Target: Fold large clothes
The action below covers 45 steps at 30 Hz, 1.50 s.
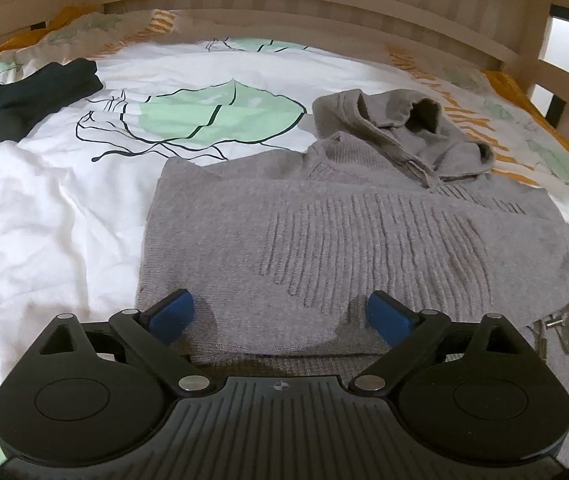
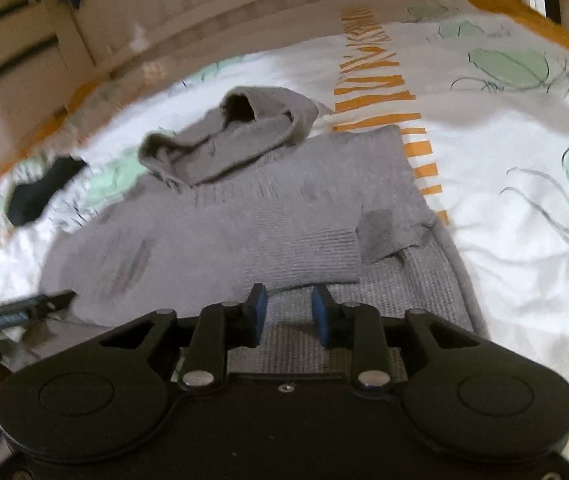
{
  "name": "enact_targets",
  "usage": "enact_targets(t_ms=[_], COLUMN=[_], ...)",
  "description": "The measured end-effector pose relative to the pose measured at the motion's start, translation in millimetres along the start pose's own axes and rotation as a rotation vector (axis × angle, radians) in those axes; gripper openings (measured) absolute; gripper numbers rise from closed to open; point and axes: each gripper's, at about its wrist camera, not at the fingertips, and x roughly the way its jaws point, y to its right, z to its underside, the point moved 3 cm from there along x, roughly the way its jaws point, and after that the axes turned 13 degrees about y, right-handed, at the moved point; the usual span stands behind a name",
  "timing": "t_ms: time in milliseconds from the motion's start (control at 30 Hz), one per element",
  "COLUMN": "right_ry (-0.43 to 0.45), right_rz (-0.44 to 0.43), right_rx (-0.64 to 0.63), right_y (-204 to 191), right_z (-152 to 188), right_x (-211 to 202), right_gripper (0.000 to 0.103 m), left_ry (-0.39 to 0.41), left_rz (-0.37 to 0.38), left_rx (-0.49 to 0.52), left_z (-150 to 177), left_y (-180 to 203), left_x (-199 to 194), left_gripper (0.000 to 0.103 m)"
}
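A grey knitted hooded sweater lies flat on the bed, its hood bunched at the far end. My left gripper hovers over the sweater's near hem. Its blue pads stand wide apart and open, with only flat fabric below them. In the right wrist view, the sweater has a sleeve folded across the body, and the sleeve's ribbed cuff is near my fingers. My right gripper is over the near part of the sweater, jaws partly apart and open, grey knit showing in the gap.
The white duvet with green leaf prints and orange stripes covers the bed. A dark garment lies at the far left, also visible as the dark garment in the right wrist view. A wooden bed rail runs along the far side.
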Motion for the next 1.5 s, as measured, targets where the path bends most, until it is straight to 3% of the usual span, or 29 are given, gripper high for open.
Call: enact_targets(t_ms=[67, 133, 267, 367, 467, 567, 667, 733, 833, 900, 933, 1100, 1133, 1167, 1200, 1333, 1433, 1500], right_ry=[0.024, 0.048, 0.086, 0.064, 0.027, 0.03, 0.117, 0.169, 0.144, 0.114, 0.106, 0.096, 0.094, 0.088, 0.079, 0.096, 0.169, 0.207], right_rz=[-0.022, -0.022, 0.062, 0.096, 0.051, 0.007, -0.014, -0.062, -0.026, -0.016, -0.021, -0.026, -0.028, -0.027, -0.02, -0.054, -0.086, -0.072], right_rx=[0.059, 0.089, 0.048, 0.06, 0.129, 0.112, 0.026, -0.039, -0.058, -0.006, 0.019, 0.073, 0.08, 0.084, 0.078, -0.009, -0.103, -0.15], right_y=[3.6, 6.0, 8.5, 17.7, 27.6, 20.4, -0.3, -14.7, -15.7, -6.0, -1.8, 7.3, 9.1, 10.3, 10.2, -5.8, -23.5, -26.7], right_z=[-6.8, -10.9, -16.7, -15.5, -9.0, -5.8, -12.9, -18.3, -20.8, -19.9, -18.8, -18.0, -17.9, -18.0, -19.0, -37.1, -68.0, -84.8], right_x=[0.5, 0.0, -5.3, -1.5, 7.4, 9.1, -3.4, -12.6, -3.6, 5.4, 7.6, 14.7, 15.8, 17.5, 20.0, 13.4, -6.5, -15.5], right_gripper=[0.053, 0.053, 0.053, 0.053, 0.053, 0.052, 0.018, 0.018, 0.025, 0.056, 0.061, 0.064, 0.062, 0.047, 0.019, 0.018, 0.017, 0.017], left_ry=[-0.003, -0.007, -0.001, 0.005, 0.006, 0.006, 0.008, 0.008, 0.007, 0.008, 0.007, 0.008, 0.008, 0.008, 0.007, 0.049, 0.14, 0.153], left_rz=[0.018, 0.033, 0.033, 0.027, 0.029, 0.028, 0.027, 0.024, 0.021, 0.023, 0.024, 0.022, 0.023, 0.024, 0.028, 0.037, 0.043, 0.038], left_rx=[-0.005, -0.005, -0.004, 0.006, 0.003, 0.003, 0.004, 0.008, 0.011, 0.008, 0.008, 0.01, 0.009, 0.008, 0.006, -0.023, 0.008, 0.039], left_z=[-0.4, -0.2, 0.6, 1.9, 1.6, 1.7, 1.9, 1.9, 2.1, 2.3, 2.4, 2.5, 2.4, 1.8, 0.2, -19.7, -45.1, -55.2], left_y=[-0.8, -1.4, -0.5, 1.4, 0.6, 0.7, 0.9, 1.5, 2.2, 1.6, 1.7, 1.6, 1.6, 1.6, 1.1, -1.1, 3.6, 7.8], left_x=[-0.2, -0.5, -0.4, -0.7, -0.6, -0.3, -0.2, 0.4, 0.8, 0.8, 0.8, 0.6, 0.4, 0.0, -0.7, -16.1, -34.4, -35.0], left_gripper=[0.1, 0.102, 0.102, 0.102, 0.102, 0.102, 0.102, 0.102, 0.102, 0.102, 0.102, 0.102, 0.102, 0.102, 0.101, 0.101, 0.101, 0.101])
